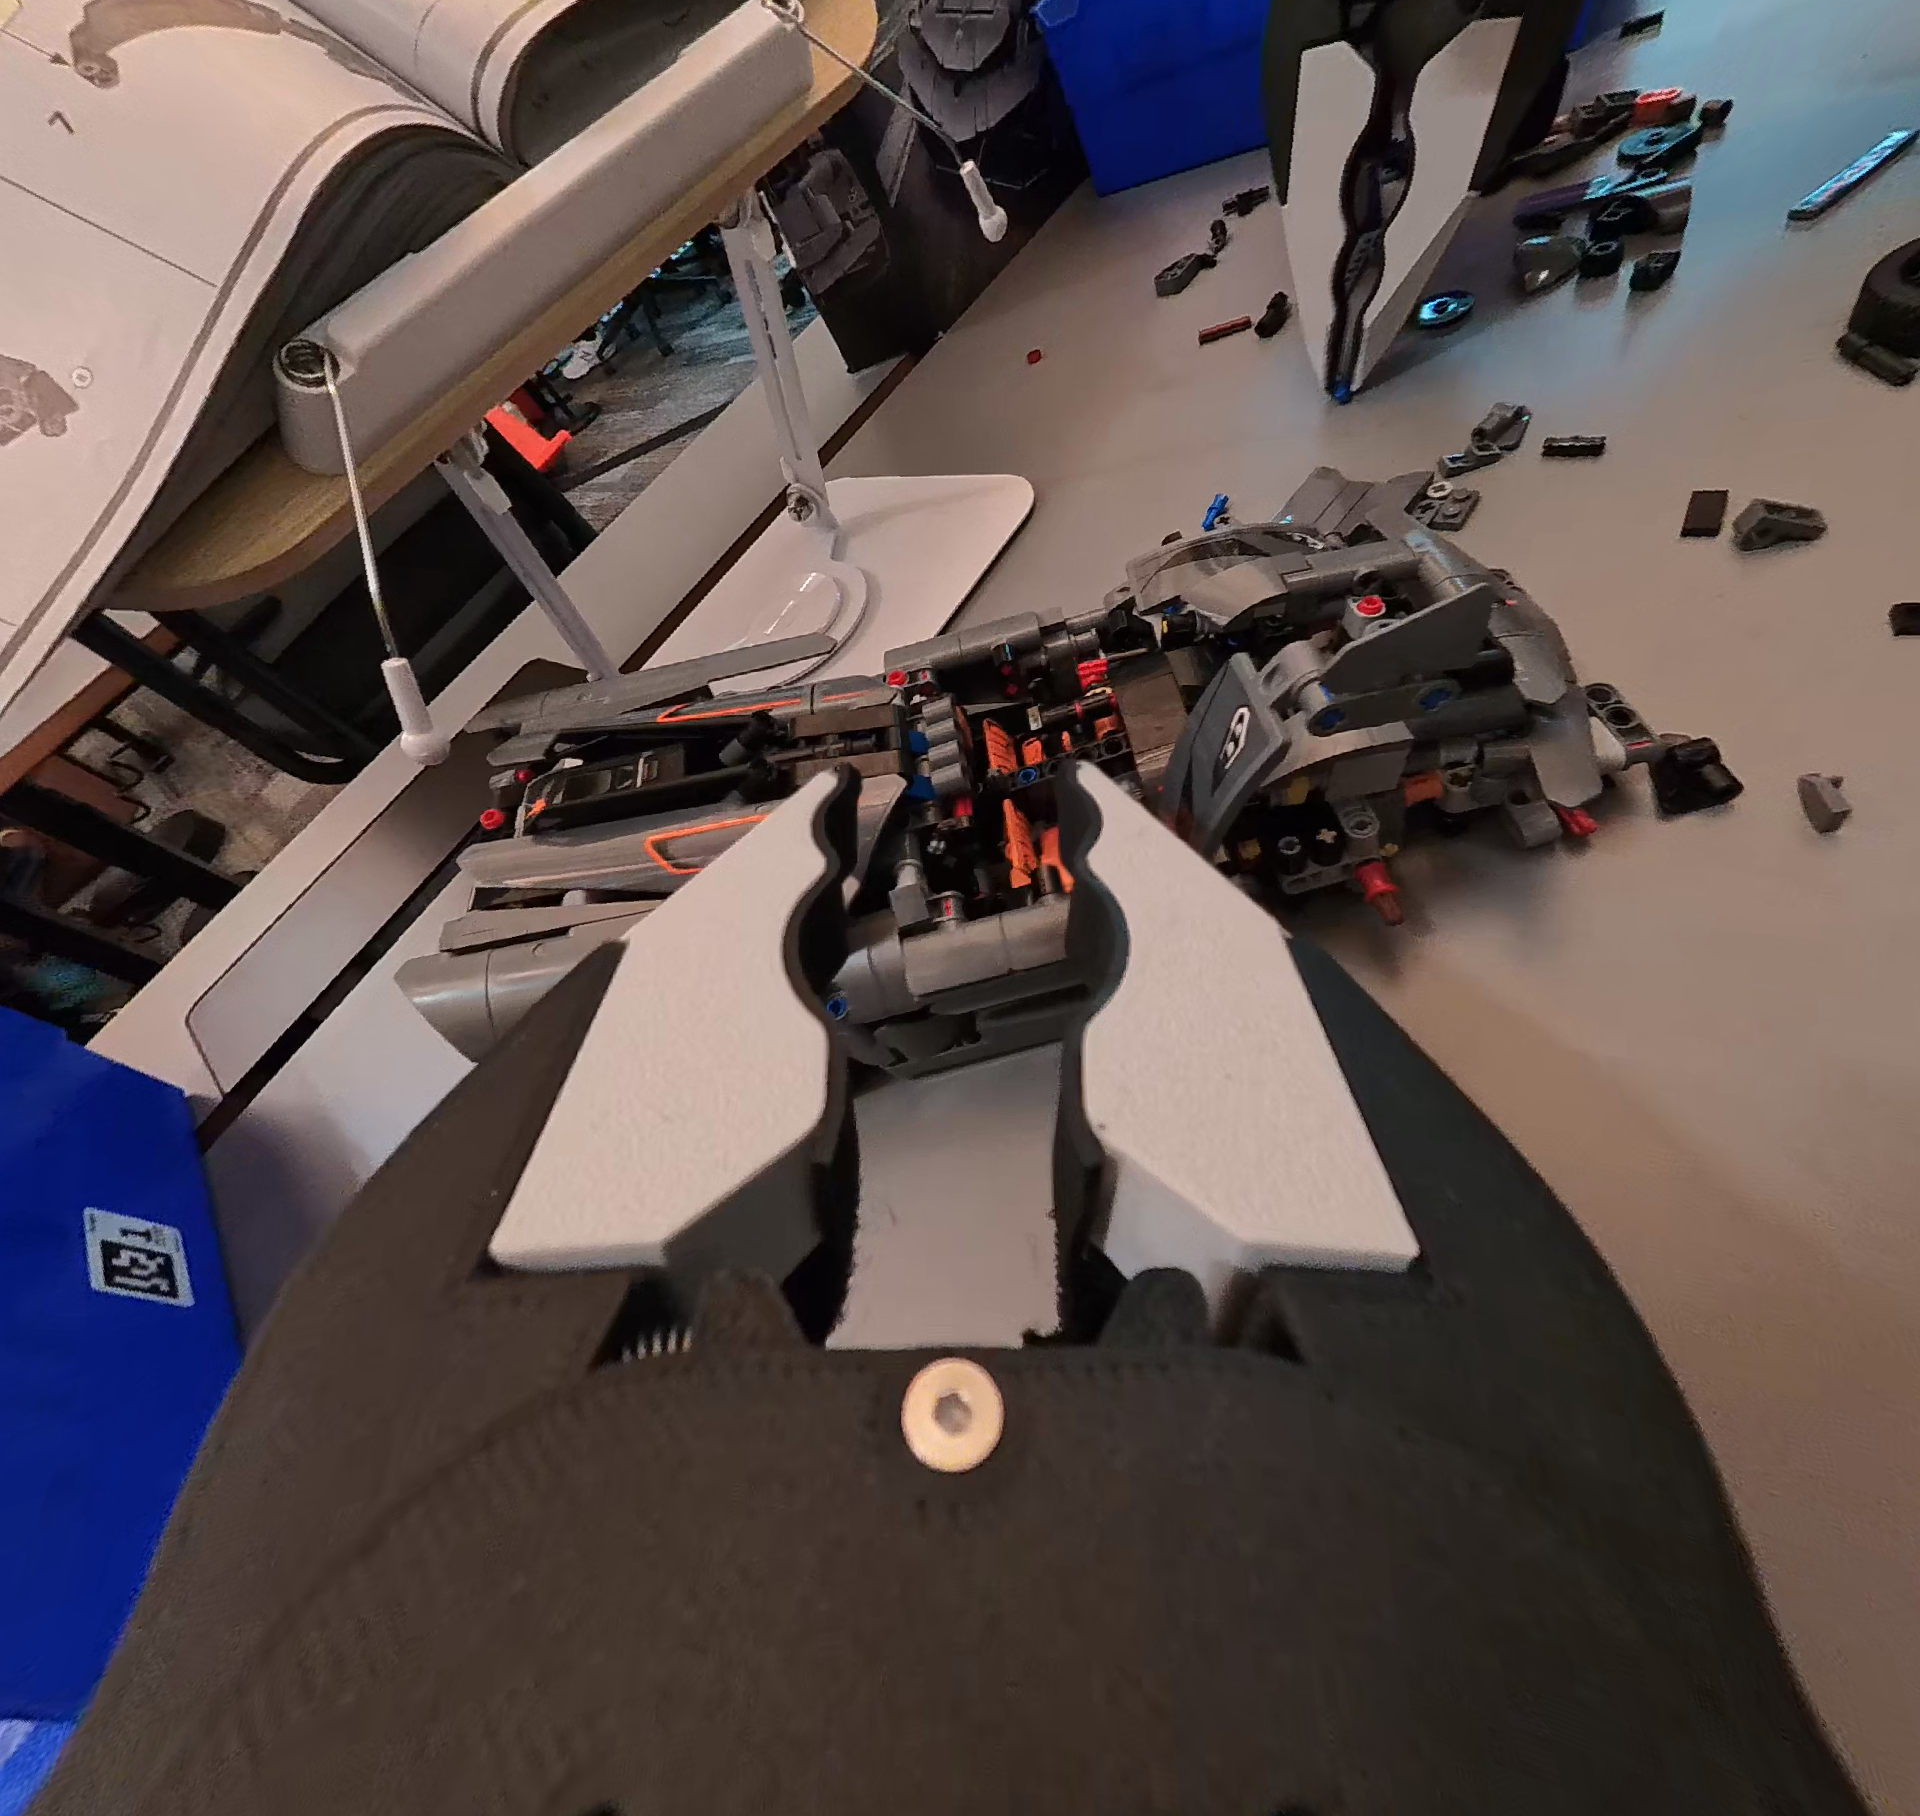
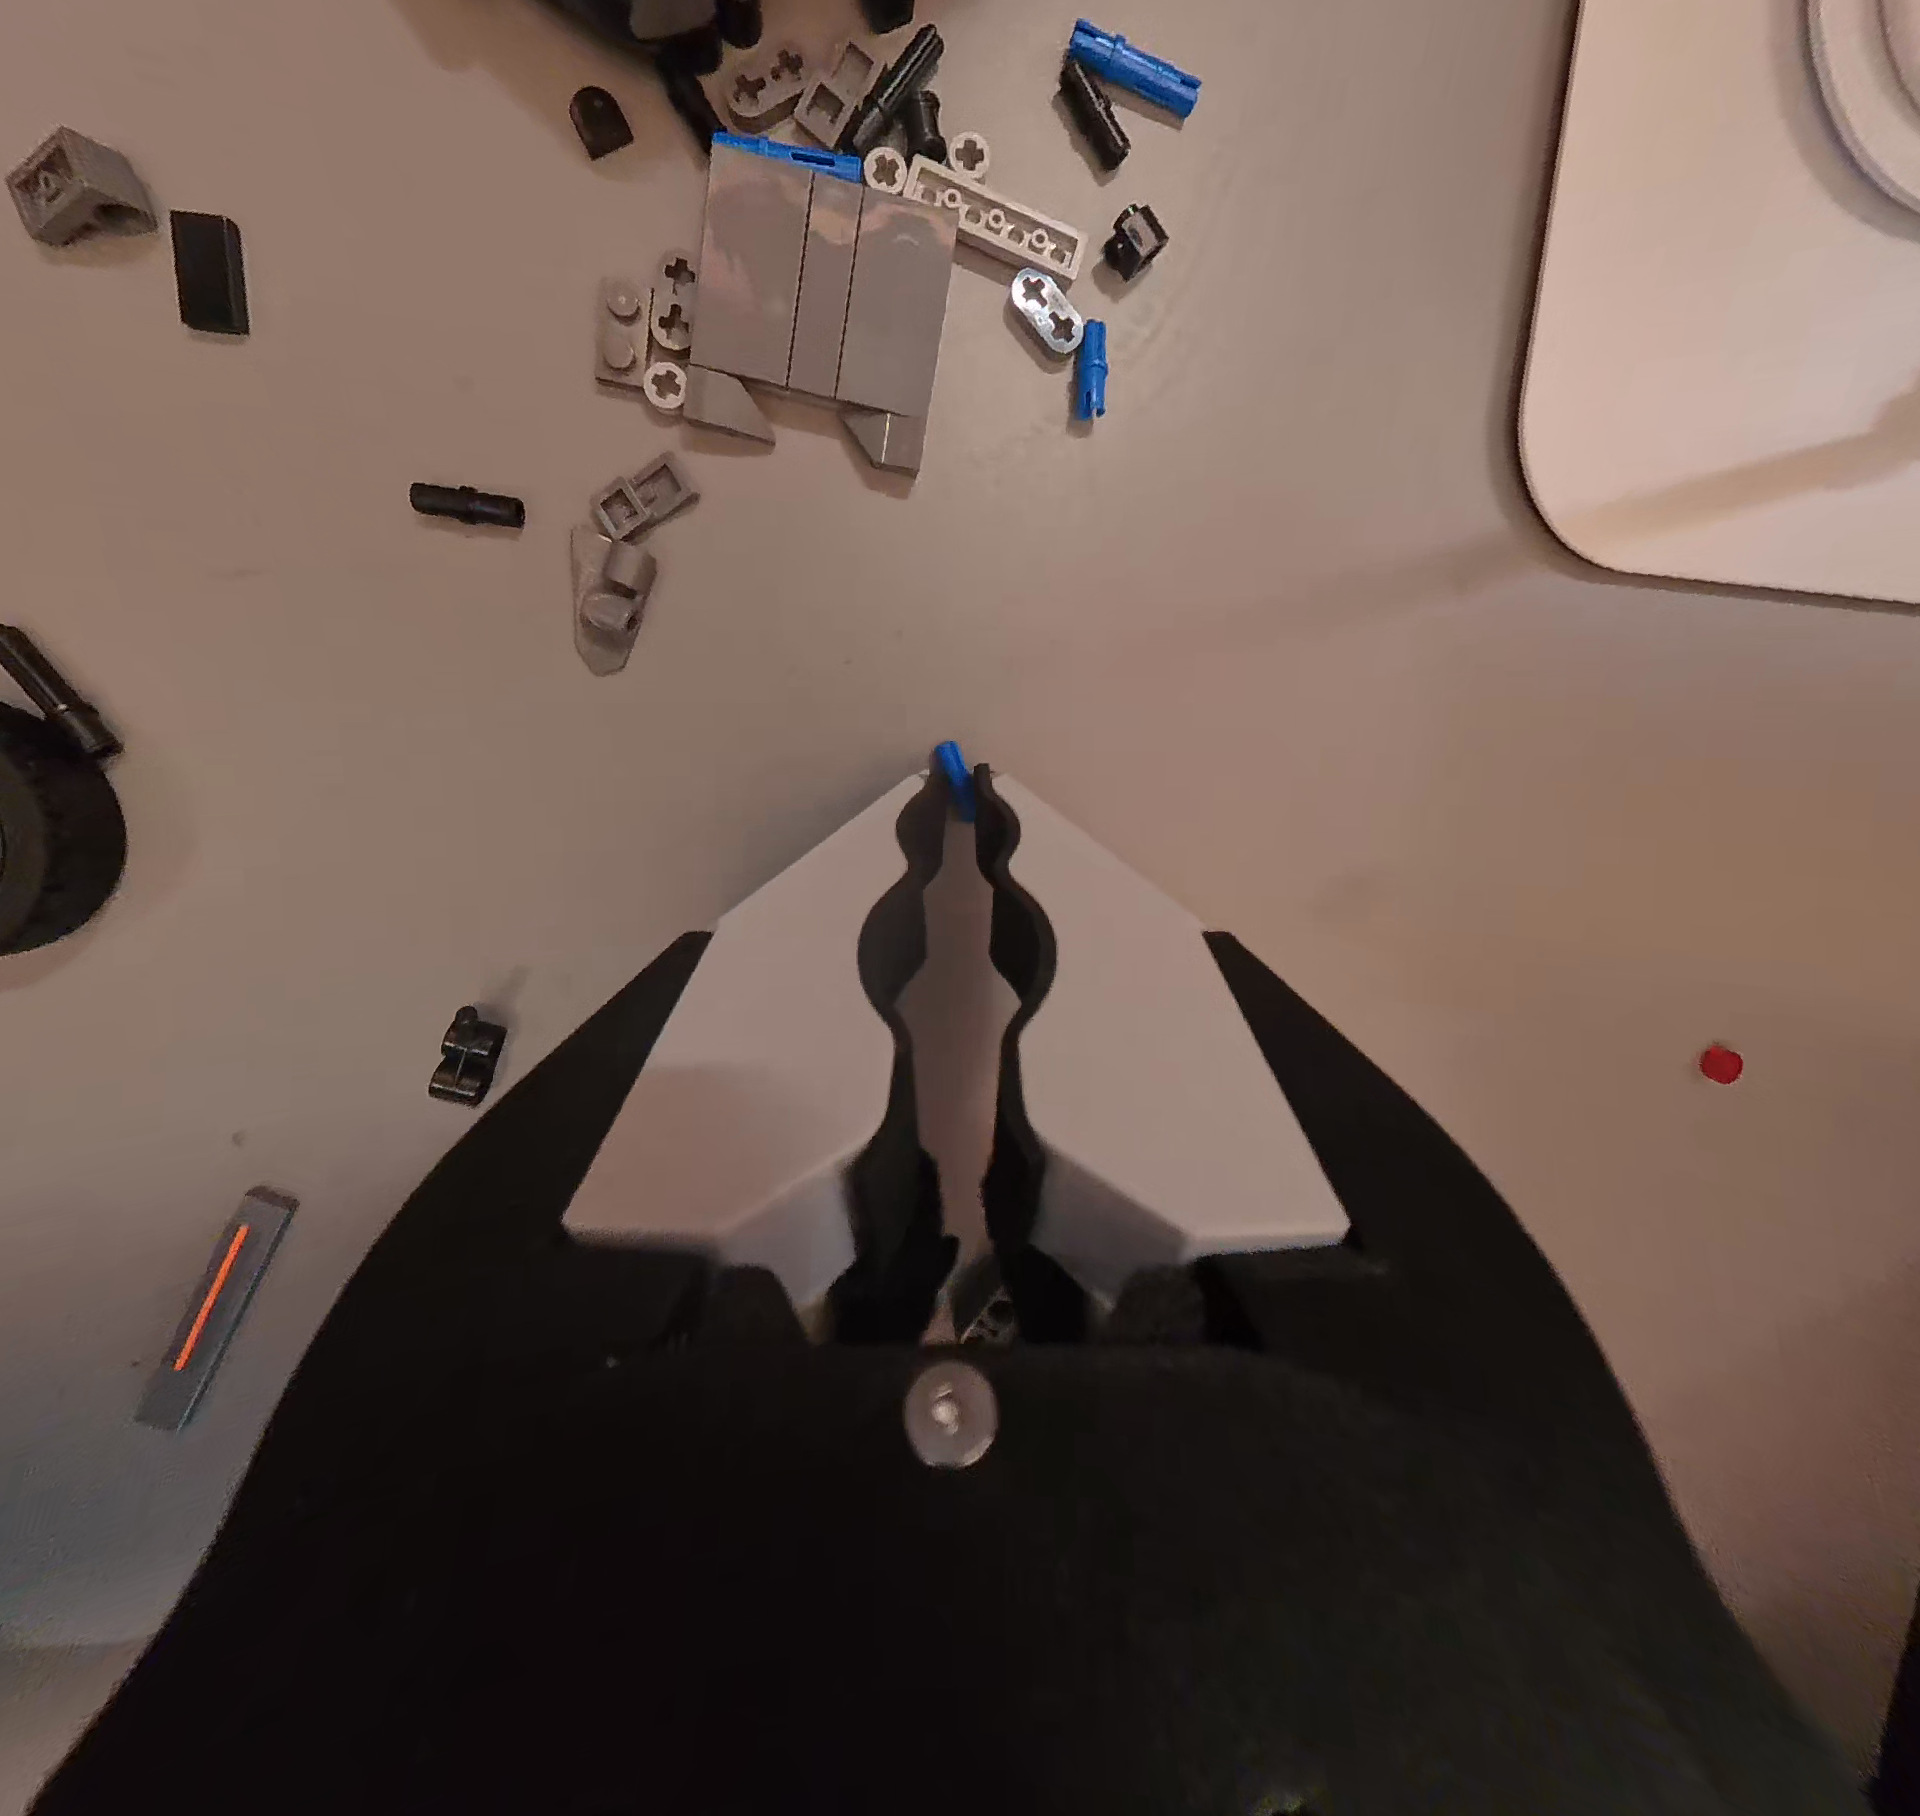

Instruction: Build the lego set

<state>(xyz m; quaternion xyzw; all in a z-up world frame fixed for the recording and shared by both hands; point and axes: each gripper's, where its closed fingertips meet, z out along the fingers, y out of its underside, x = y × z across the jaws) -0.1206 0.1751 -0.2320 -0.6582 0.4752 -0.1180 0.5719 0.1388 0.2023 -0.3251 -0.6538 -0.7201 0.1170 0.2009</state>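
A grey table fills both views. At the centre of the left wrist view lies the half-built grey lego model, its near end hidden behind the left gripper, whose fingers are spread apart around it. In the right wrist view, the right gripper at centre pinches a small blue pin, mostly hidden between the fingertips.

Right gripper pointed down at the grey table, its fingertips pinching a small blue pin. Beyond the pin lay a grey panel assembly ringed by loose pieces; a red stud sat well right of it, a tyre far left.
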